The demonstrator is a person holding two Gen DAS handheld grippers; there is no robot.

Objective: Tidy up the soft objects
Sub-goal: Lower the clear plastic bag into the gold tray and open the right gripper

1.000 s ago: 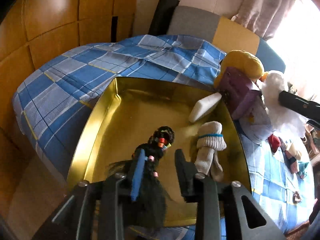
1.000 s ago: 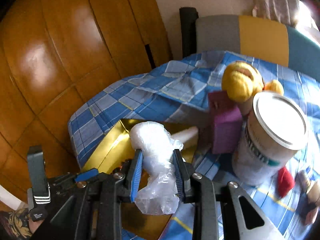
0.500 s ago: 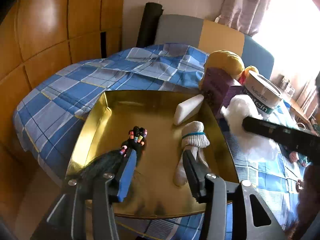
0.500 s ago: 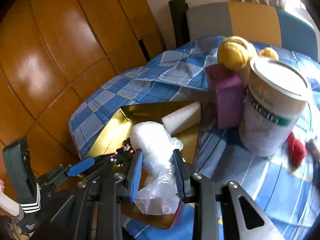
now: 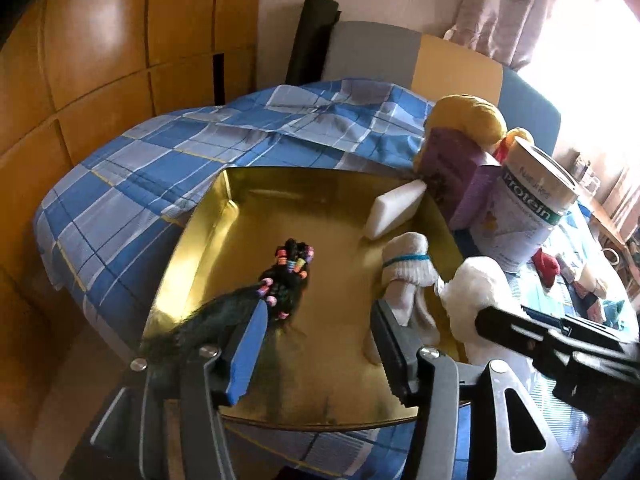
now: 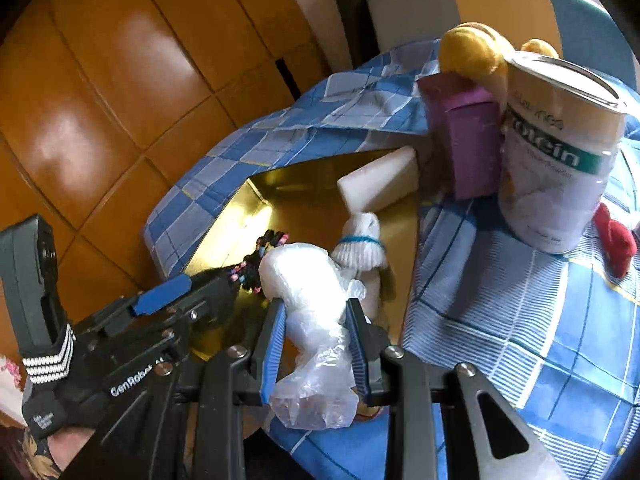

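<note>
A gold tray (image 5: 332,196) lies on the blue checked cloth. In it are a black hair piece with coloured beads (image 5: 288,276), a white sock (image 5: 404,280) tied with a blue band and a white sponge block (image 5: 394,210). My left gripper (image 5: 316,340) is open and empty above the tray's near edge. My right gripper (image 6: 316,336) is shut on a white plastic bag bundle (image 6: 308,292), held over the tray's near right edge; the bundle (image 5: 476,296) also shows in the left wrist view.
A purple box (image 6: 464,136), a yellow plush toy (image 6: 472,56) and a protein tin (image 6: 560,152) stand right of the tray. A red soft item (image 6: 614,240) lies beyond the tin. Wooden panels are on the left; a chair back (image 5: 400,52) is behind.
My left gripper let go of the hair piece, opened wide and drew back. My right gripper brought the bag bundle leftward to the tray's near right edge.
</note>
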